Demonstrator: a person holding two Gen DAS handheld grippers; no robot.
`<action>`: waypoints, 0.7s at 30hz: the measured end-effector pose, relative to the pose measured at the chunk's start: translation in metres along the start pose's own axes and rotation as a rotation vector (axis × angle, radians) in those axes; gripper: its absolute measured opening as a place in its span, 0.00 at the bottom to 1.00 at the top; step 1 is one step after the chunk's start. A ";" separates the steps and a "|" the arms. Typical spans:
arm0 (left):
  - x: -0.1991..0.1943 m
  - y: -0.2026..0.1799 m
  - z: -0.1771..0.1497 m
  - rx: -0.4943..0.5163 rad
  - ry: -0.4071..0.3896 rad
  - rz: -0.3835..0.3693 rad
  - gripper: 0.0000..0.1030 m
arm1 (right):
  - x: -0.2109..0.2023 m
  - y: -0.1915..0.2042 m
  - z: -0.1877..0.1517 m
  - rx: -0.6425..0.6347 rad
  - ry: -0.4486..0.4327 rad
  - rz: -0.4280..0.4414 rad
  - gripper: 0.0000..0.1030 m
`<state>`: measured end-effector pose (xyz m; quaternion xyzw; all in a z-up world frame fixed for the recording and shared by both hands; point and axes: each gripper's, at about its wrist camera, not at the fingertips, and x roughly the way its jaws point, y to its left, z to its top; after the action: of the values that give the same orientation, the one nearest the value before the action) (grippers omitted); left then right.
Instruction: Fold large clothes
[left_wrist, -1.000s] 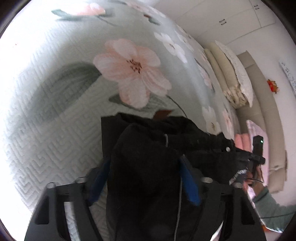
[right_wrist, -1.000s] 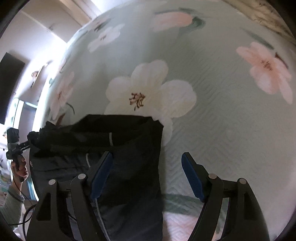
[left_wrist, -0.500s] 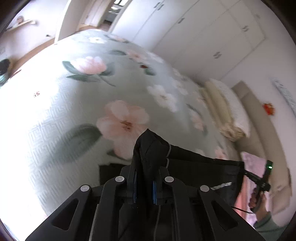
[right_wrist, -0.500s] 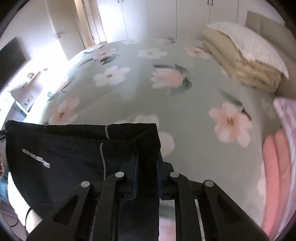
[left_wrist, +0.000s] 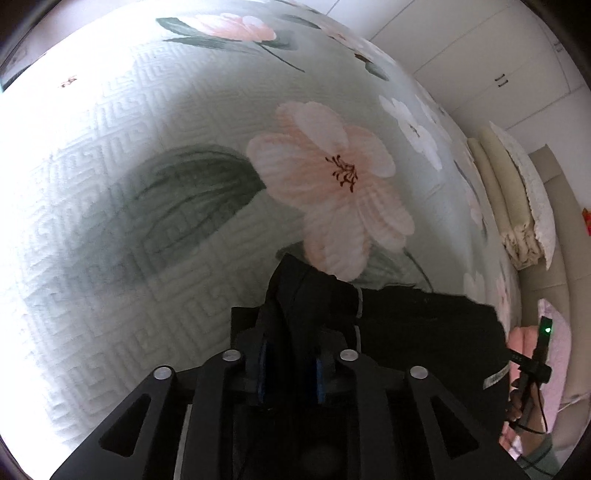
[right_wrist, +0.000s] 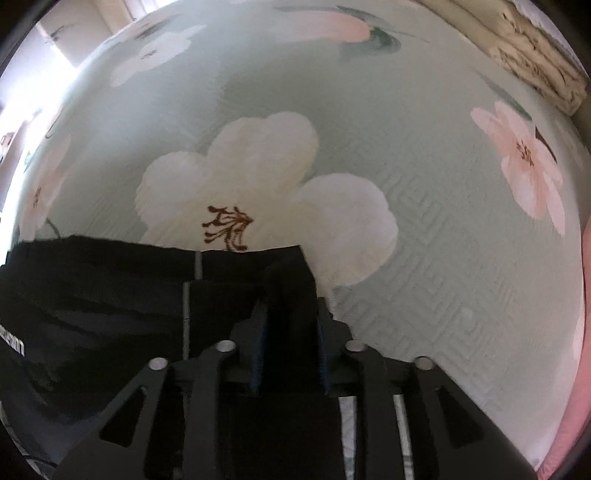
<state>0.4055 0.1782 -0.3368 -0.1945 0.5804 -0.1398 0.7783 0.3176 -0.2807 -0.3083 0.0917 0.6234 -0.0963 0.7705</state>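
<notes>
The left gripper (left_wrist: 290, 363) has its fingers (left_wrist: 263, 369) pressed together on a bunched corner of the black garment (left_wrist: 424, 332), the cloth rising in a peak above the blue pads. The right gripper (right_wrist: 290, 354) likewise pinches the garment (right_wrist: 110, 295) at its right-hand corner, where the fabric stands up in a small ridge between the fingers (right_wrist: 258, 347).

The garment hangs stretched between the two grippers over the bed (left_wrist: 147, 184), its top hem running as a fairly straight line across the right wrist view and ending just right of the gripper. A thin grey stripe (right_wrist: 198, 266) crosses it near the hem, and a pale label (left_wrist: 495, 377) shows near its far edge in the left wrist view (the lettering is too small to read).

Beyond the hem the green quilted bedspread with large pink and white flowers (right_wrist: 258, 184) lies bare and wide in both views. At the head of the bed, well apart from the garment, sits a stack of folded cream blankets (left_wrist: 513, 206), and pink folded cloth (right_wrist: 580, 332) lines the right edge of the right wrist view. White wardrobe doors (left_wrist: 498, 66) stand behind the bed
</notes>
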 end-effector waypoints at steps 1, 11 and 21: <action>-0.010 0.000 0.002 -0.001 -0.013 0.016 0.34 | -0.006 -0.007 0.001 0.027 0.007 0.014 0.43; -0.125 -0.015 -0.029 0.120 -0.196 0.197 0.57 | -0.154 -0.041 -0.088 0.064 -0.141 0.149 0.49; -0.103 -0.110 -0.142 0.279 -0.100 0.043 0.57 | -0.153 0.069 -0.167 -0.134 -0.122 0.186 0.49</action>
<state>0.2412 0.1070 -0.2340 -0.0787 0.5196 -0.1926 0.8287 0.1470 -0.1653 -0.1915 0.0915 0.5690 0.0121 0.8171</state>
